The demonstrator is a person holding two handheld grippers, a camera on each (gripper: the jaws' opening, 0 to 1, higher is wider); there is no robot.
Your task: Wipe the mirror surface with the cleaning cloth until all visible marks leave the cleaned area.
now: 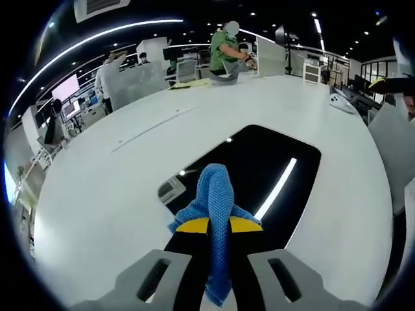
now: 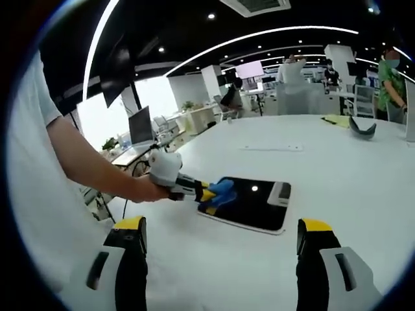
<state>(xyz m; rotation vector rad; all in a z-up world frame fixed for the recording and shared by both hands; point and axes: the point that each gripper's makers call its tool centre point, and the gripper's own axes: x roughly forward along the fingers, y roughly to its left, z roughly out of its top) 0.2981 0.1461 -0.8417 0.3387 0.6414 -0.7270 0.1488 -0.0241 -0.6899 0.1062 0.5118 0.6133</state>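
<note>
The dark mirror (image 1: 259, 175) lies flat on the white bench (image 1: 130, 181), the blue cleaning cloth (image 1: 214, 201) pinched in the closed left claw (image 1: 218, 225) over its near edge, while the right claw (image 2: 220, 243) hangs wide open, empty, above the bench.

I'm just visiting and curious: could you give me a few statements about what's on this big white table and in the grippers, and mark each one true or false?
1. The left gripper is clamped on a blue cleaning cloth. True.
2. The mirror stands upright against a wall. False: it lies flat on the white table, reflecting ceiling lights.
3. The right gripper holds a second cloth. False: its jaws stand wide apart with nothing between them.
4. The cloth is at the mirror's near edge. True: the right gripper view shows it over the mirror's left end.
5. The cloth is red. False: it is blue.
</note>
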